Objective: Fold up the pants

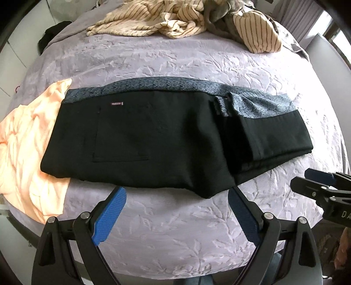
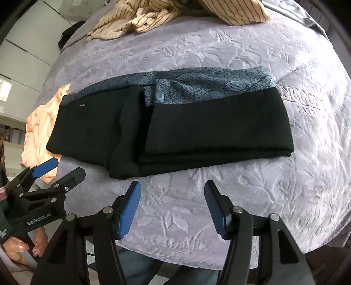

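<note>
**Pants look folded once, both tongs off them**

The bed (image 1: 175, 65) with its lilac embossed cover takes up nearly everything. The pants (image 1: 153, 136) lie flat across the middle of it, black with a blue patterned waistband along the far edge, and the right end is already doubled back over itself. A peach top (image 1: 33, 140) sits under their left end, and striped clothes (image 1: 153, 19) are piled at the far side. The left tongs (image 1: 177, 197) hang wide open just short of the near edge, holding nothing. The right tongs (image 2: 173, 190) are about half open, also empty. My guess: one fold is done, and next comes grabbing an end to fold again.
</note>
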Action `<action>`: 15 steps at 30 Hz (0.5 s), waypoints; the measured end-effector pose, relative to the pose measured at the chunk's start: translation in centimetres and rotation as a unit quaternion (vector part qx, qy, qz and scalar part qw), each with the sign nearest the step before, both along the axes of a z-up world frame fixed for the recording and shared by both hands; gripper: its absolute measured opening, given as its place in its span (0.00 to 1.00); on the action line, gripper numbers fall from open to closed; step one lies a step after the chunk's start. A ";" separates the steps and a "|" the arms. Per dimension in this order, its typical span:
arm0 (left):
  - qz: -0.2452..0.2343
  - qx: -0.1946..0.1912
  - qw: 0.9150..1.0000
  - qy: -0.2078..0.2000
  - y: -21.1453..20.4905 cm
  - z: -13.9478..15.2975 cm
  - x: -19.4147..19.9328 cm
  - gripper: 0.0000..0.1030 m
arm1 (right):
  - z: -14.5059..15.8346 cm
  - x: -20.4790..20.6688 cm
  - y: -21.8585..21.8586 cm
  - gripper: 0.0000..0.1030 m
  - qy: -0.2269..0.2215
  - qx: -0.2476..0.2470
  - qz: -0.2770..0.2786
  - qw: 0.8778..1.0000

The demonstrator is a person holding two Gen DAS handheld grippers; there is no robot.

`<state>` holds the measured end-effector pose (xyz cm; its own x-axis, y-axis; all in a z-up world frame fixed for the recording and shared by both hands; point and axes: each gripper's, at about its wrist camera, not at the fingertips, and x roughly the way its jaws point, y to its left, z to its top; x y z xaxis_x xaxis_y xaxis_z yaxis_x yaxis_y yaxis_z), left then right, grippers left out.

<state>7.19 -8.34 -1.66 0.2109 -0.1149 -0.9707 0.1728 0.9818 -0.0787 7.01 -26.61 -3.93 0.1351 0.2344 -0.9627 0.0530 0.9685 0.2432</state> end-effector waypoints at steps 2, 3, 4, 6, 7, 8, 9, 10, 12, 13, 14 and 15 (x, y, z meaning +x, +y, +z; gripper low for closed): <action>0.003 -0.004 1.000 0.001 0.8 -0.1 -0.1 0.92 | -0.1 -0.2 0.8 0.62 0.005 -0.006 0.001 1.000; 0.004 -0.006 1.000 0.001 1.1 -0.1 -0.1 0.92 | -0.1 -0.3 1.1 0.62 0.006 -0.008 0.001 1.000; 0.005 -0.007 1.000 0.002 1.4 -0.2 -0.2 0.92 | 0.0 -0.4 1.4 0.62 0.005 -0.011 0.002 1.000; 0.003 -0.007 1.000 0.008 2.0 -0.6 -0.4 0.92 | 0.3 -0.7 1.9 0.62 0.003 -0.017 0.004 1.000; 0.001 -0.006 1.000 0.012 2.1 -0.7 -0.5 0.92 | 0.4 -0.8 2.0 0.64 0.003 -0.018 0.002 1.000; -0.002 -0.005 1.000 0.016 2.2 -1.0 -0.5 0.92 | 0.6 -1.1 2.0 0.65 0.000 -0.021 -0.003 1.000; -0.008 -0.004 1.000 0.018 2.2 -1.1 -0.7 0.92 | 0.9 -1.3 2.0 0.68 -0.004 -0.023 -0.005 1.000; -0.012 -0.002 1.000 0.018 2.2 -1.2 -0.7 0.92 | 1.2 -1.5 1.8 0.68 -0.009 -0.026 -0.008 1.000; -0.018 -0.001 1.000 0.014 2.0 -0.9 -0.9 0.92 | 1.8 -1.6 1.4 0.69 -0.017 -0.030 -0.016 0.999; -0.018 -0.003 1.000 0.008 1.9 -0.6 -0.8 0.92 | 2.1 -1.7 1.1 0.69 -0.022 -0.031 -0.022 0.999; -0.018 -0.005 1.000 0.003 1.9 -0.3 -0.8 0.92 | 2.3 -1.6 0.9 0.69 -0.025 -0.033 -0.025 0.999; -0.017 -0.006 1.000 -0.004 1.8 0.1 -0.7 0.92 | 2.7 -1.6 0.6 0.69 -0.030 -0.034 -0.029 0.999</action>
<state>6.48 -6.50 -1.60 0.2148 -0.1327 -0.9676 0.2059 0.9746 -0.0880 5.37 -25.98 -1.28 0.2044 0.1578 -0.9661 0.0976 0.9787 0.1805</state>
